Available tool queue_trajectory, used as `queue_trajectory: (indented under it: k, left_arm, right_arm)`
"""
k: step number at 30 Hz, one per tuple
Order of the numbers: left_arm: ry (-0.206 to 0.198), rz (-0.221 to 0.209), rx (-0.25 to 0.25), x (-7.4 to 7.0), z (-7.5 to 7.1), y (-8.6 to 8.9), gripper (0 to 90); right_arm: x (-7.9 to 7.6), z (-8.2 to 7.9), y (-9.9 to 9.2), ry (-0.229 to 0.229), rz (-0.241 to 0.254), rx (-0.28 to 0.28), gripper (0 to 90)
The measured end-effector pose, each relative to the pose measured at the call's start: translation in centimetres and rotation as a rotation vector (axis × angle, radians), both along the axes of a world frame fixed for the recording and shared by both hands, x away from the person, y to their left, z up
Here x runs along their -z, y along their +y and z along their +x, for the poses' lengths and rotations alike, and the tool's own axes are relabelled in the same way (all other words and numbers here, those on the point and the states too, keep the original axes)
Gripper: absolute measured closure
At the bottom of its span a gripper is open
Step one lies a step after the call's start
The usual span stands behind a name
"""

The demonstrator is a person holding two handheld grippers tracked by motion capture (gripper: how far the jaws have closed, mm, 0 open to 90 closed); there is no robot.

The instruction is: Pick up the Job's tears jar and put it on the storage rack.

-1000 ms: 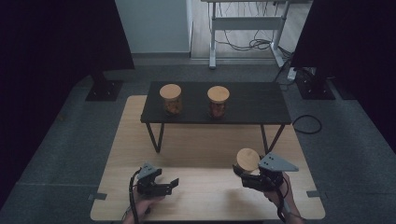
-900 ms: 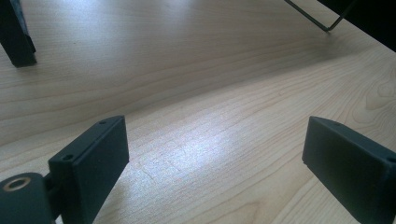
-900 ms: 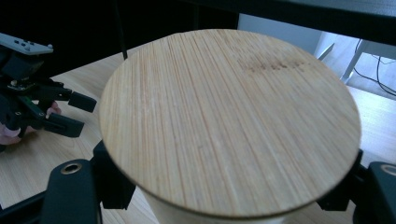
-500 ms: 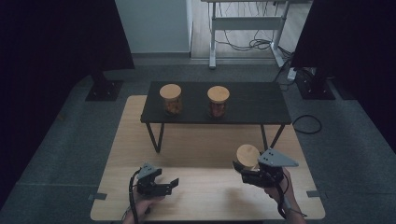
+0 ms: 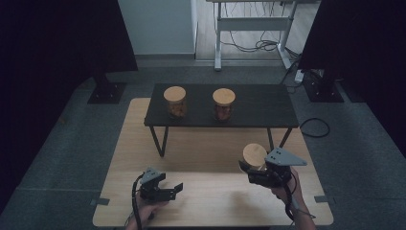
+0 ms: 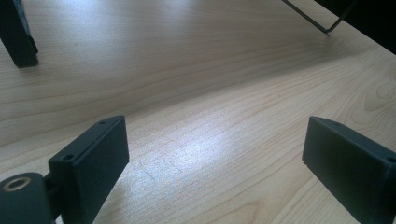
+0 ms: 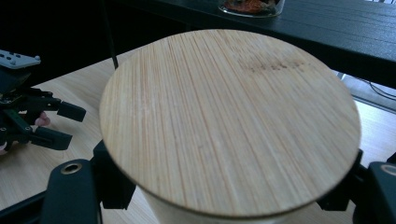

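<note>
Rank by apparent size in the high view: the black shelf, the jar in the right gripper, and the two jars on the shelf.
1. Black shelf, by far the largest.
2. Held jar, though it is nearer the camera.
3. Left shelf jar and right shelf jar look alike.

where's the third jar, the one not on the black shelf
In the high view the jar sits at the near right of the wooden table, held in the right tool, just in front of the black shelf.

Light wooden table (image 5: pixel 201 148) bears black bench (image 5: pixel 258 108); two lidded jars (image 5: pixel 174 101) atop, contents unclear.
</note>
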State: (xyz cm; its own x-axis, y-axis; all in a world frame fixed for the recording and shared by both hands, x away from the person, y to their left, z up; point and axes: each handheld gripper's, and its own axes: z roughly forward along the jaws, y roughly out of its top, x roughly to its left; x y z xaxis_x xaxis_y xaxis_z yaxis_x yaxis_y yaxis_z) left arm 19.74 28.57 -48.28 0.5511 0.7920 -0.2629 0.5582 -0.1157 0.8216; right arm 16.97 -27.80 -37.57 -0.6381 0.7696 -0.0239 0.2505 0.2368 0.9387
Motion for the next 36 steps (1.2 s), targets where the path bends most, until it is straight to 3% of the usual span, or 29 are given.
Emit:
queue_trajectory:
  k: [36]
  left_arm:
    - [0.004,-0.002,-0.008,0.2,0.1,0.2,6.7]
  right_arm:
    - [-1.9,1.8,0.4,-0.007,-0.028,0.033,24.9]
